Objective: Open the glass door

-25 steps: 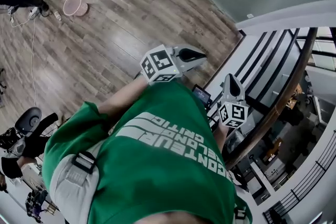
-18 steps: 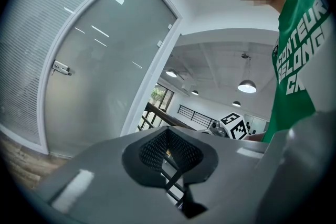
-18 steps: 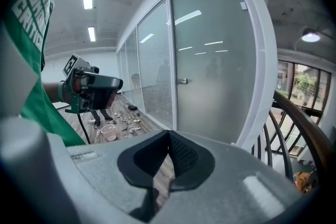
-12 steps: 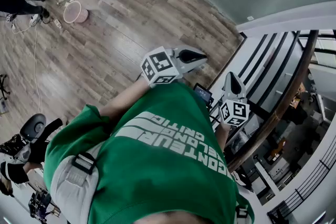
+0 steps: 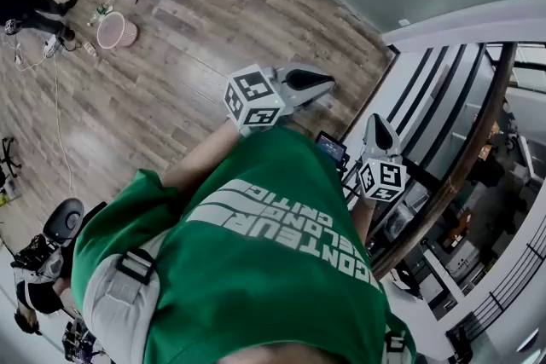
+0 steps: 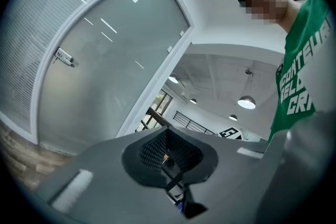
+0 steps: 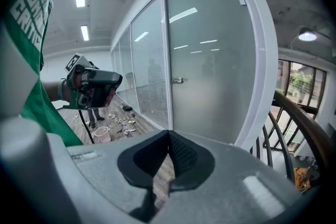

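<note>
Left gripper [image 6: 168, 139] and right gripper [image 7: 169, 136], jaws together and empty, are well short of the closed door [image 7: 210, 60], so I judge this the approach. Next, one must part its jaws, reach the door's handle [image 7: 177, 80] and grip it.

Head view looks steeply down over the shirt [image 5: 273, 251] onto floor [image 5: 171, 98], left gripper [image 5: 327, 84] and right gripper [image 5: 378, 124]; each gripper view looks along its own jaws toward the door [image 6: 110, 60], well apart from it, sharing its handle [image 6: 65, 57]; the right one also catches the left gripper, and shares the railing [image 7: 299, 115] with head view.
</note>
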`<state>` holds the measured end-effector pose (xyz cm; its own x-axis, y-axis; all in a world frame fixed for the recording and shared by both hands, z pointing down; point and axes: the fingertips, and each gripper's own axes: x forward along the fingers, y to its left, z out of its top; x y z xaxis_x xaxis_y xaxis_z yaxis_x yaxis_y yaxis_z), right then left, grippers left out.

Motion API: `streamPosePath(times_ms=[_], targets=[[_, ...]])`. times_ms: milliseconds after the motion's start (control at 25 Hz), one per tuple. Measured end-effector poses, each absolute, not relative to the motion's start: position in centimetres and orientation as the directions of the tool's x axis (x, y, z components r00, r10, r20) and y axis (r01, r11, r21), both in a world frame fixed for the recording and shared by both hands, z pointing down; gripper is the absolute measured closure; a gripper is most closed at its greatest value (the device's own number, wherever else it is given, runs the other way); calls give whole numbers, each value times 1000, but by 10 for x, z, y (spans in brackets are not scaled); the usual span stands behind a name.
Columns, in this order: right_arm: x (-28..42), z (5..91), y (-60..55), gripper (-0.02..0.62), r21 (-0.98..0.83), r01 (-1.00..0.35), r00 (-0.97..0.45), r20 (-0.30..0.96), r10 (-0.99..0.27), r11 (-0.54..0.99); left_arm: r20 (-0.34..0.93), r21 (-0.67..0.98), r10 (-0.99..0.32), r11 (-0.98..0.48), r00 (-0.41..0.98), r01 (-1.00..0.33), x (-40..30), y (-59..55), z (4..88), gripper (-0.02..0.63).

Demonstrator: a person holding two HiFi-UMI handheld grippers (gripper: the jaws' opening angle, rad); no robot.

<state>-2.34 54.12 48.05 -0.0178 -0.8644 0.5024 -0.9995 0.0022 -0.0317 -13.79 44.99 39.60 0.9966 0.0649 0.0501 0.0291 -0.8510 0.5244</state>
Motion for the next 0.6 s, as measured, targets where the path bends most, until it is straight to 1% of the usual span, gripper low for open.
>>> streamPosePath(times_ms=[240, 400, 600], targets=[[-25, 478, 528, 601, -41, -999, 3, 498, -867, -27, 71, 537, 70, -843, 995, 21, -140, 430, 402, 589], [-24, 481, 522, 601, -125, -988, 23, 457, -889, -90, 102, 546, 43, -838, 994, -19, -146, 408, 415, 589], [-26, 495, 526, 603, -125, -988, 21, 492, -870, -94, 125, 576, -5, -814, 992, -77, -150, 394, 424, 589]])
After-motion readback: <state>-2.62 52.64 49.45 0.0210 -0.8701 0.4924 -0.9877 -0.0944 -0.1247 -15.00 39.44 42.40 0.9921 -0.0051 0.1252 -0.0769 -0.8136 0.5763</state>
